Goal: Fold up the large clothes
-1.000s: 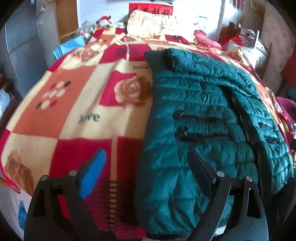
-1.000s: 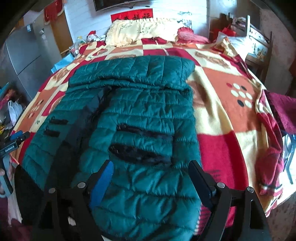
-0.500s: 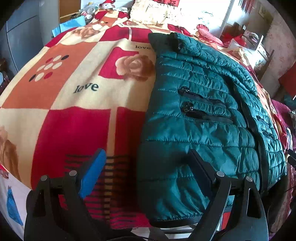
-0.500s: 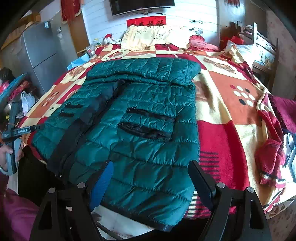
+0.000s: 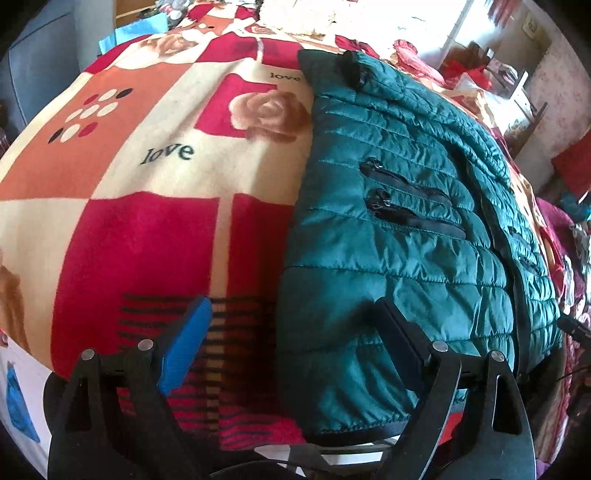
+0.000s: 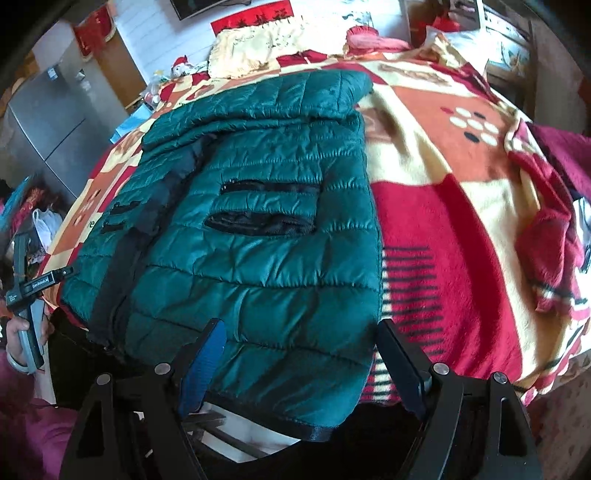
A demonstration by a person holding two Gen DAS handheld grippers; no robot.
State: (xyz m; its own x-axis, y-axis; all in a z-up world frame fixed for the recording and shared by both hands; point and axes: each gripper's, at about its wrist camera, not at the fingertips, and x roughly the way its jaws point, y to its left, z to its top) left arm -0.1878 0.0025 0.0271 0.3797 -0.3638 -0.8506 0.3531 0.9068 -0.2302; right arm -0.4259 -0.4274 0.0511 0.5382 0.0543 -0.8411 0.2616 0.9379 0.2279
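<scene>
Teal quilted jacket (image 6: 258, 236) lies flat on the blanket (image 5: 147, 229), both grippers (image 5: 291, 332) (image 6: 303, 354) gaping wide over its hem.

A home bedroom: a wide bed (image 6: 461, 206) under a fleece blanket (image 5: 155, 206) printed with roses and "love", a cream pillow (image 6: 258, 48) at its far end, red paper banners (image 6: 251, 18) on the white wall, a grey cabinet (image 6: 48, 122) on the left, a cluttered bedside shelf (image 6: 495, 33) on the right.

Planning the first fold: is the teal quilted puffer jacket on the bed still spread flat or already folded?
Partly folded: the teal quilted puffer jacket lies front-up, sleeves hidden, a quilted layer doubled across its top.
</scene>
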